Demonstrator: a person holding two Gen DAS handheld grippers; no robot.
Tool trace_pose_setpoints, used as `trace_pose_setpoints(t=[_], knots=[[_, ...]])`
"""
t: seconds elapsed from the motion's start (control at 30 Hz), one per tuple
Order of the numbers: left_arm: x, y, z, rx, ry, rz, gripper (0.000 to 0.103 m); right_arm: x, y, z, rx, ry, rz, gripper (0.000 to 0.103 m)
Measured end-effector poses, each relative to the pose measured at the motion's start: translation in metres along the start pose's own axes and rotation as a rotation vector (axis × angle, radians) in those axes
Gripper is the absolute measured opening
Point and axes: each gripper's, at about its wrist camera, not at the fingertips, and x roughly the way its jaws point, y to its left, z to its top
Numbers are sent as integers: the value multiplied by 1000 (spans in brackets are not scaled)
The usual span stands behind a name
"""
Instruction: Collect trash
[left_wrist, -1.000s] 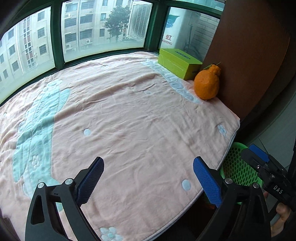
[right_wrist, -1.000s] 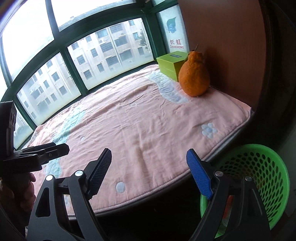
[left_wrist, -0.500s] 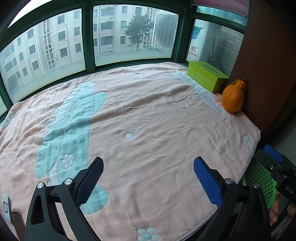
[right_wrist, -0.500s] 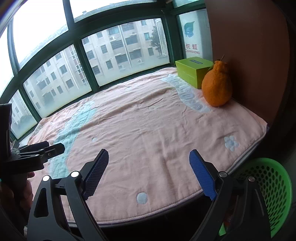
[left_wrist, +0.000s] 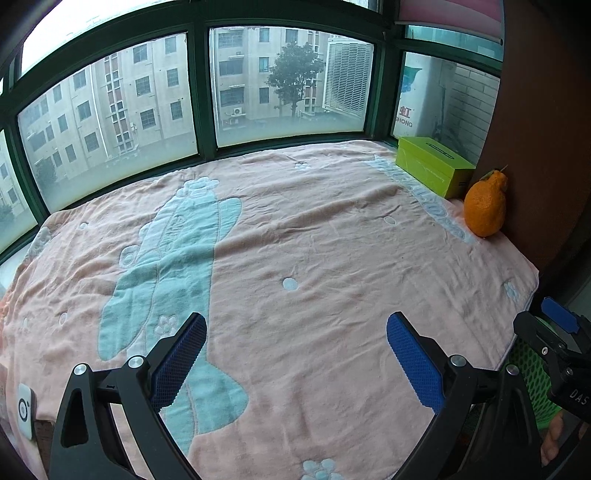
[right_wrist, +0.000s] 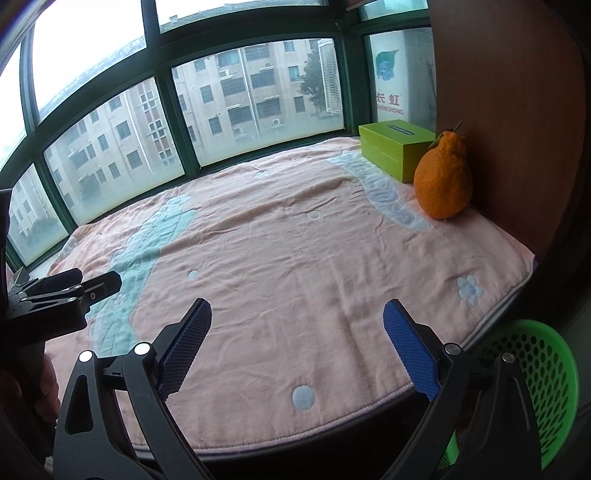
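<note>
While both my jaws stand apart and empty, the right gripper (right_wrist: 295, 343) having just widened, and the left gripper (left_wrist: 295, 354) hovers over the pink blanket (left_wrist: 332, 258), I see no trash. I might wrongly grab the orange fruit (right_wrist: 443, 181) or green box (right_wrist: 395, 149). The green basket (right_wrist: 543, 365) is cut off, its contents hidden.

A green-framed bay window (left_wrist: 199, 92) curved from nine o'clock round to one o'clock, letting in flat grey daylight. Beyond its lower frosted panes stood beige apartment blocks (left_wrist: 122, 103) and a tree (left_wrist: 293, 74). A brown wooden panel (right_wrist: 506, 110) closed the side at three o'clock. A pink blanket (left_wrist: 314, 258) with a pale blue cartoon figure covered the window platform.
</note>
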Motion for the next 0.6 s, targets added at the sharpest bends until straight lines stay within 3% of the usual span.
trace_pose_setpoints(t=[0.6], knots=[[-2, 0, -5, -1, -2, 24, 95, 0, -1, -1, 32, 10, 13, 94]])
